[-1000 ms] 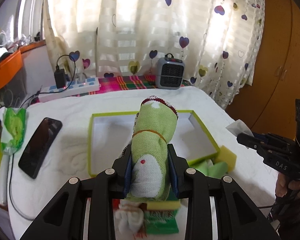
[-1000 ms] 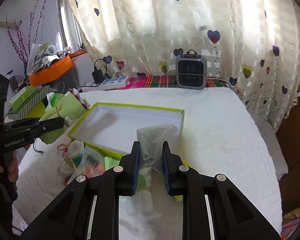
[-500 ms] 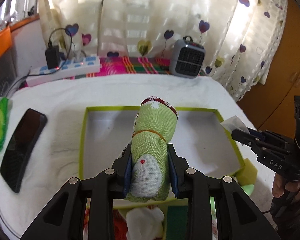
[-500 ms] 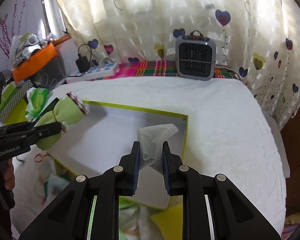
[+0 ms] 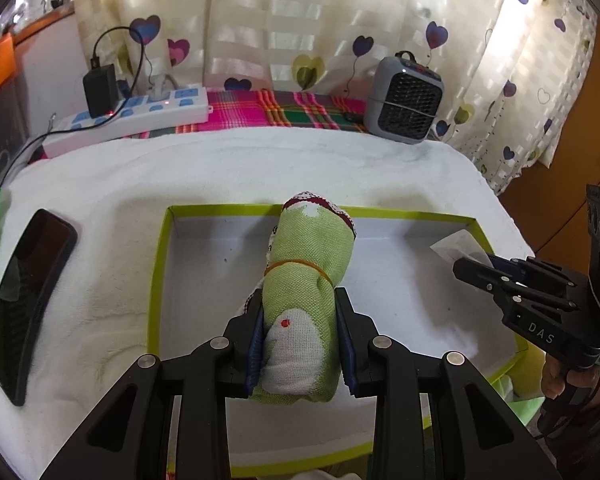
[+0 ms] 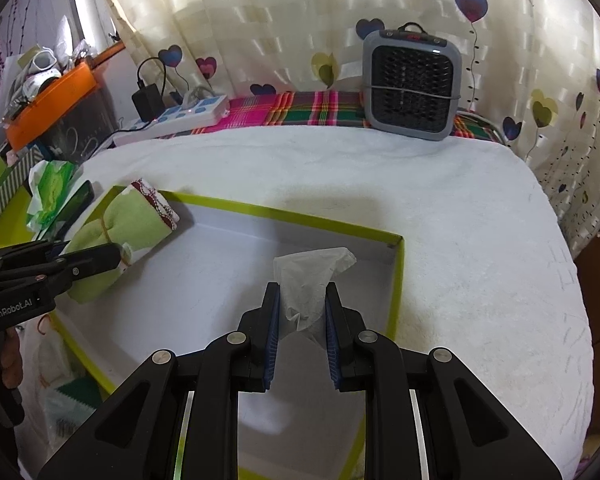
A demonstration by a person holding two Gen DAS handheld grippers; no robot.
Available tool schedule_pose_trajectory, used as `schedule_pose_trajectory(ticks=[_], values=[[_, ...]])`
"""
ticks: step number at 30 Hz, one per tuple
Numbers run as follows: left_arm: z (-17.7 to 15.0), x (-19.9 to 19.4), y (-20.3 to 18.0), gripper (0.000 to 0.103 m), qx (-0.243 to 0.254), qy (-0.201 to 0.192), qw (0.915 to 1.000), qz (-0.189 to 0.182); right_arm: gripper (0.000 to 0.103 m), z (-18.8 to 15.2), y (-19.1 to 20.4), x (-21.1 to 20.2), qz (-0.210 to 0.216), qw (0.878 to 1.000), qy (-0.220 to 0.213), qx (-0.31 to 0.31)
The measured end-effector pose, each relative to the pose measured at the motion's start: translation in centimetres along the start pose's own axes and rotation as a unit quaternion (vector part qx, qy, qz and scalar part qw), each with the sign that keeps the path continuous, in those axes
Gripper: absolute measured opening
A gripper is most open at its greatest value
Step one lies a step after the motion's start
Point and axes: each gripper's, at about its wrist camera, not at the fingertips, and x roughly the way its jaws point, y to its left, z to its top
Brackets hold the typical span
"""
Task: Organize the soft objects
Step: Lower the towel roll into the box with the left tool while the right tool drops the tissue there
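Left wrist — green pouch [image 5: 306, 304] between left tool [image 5: 302, 344] fingers

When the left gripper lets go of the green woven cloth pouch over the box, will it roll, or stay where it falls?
The green woven cloth pouch probably stays put: it bulges softly past the left gripper, so it looks stuffed, not rigid. Its rounded shape might allow a slight roll, but the flat floor of the lime-edged cardboard box should stop it. It seems light.
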Motion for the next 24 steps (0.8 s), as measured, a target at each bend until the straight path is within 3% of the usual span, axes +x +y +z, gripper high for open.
schedule_pose_trajectory(ticks=[14, 18, 20, 24], values=[[0.2, 0.7, 0.1, 0.035, -0.001, 0.005, 1.0000, -0.001, 0.024, 0.2, -0.2, 1.8, -0.003, 1.000, 0.017, 0.006], [0.2, 0.8, 0.0, 0.039, 0.001, 0.005, 1.0000, 0.003, 0.037, 0.2, 0.0, 1.8, 0.001, 1.000, 0.015, -0.001], [0.1, 0.8, 0.0, 0.045, 0.000, 0.004, 1.0000, 0.001, 0.040, 0.2, 0.2, 1.8, -0.002, 1.000, 0.014, -0.003], [0.2, 0.8, -0.1, 0.047, 0.003, 0.002, 1.0000, 0.001, 0.046, 0.1, 0.3, 1.7, 0.001, 1.000, 0.014, -0.004]])
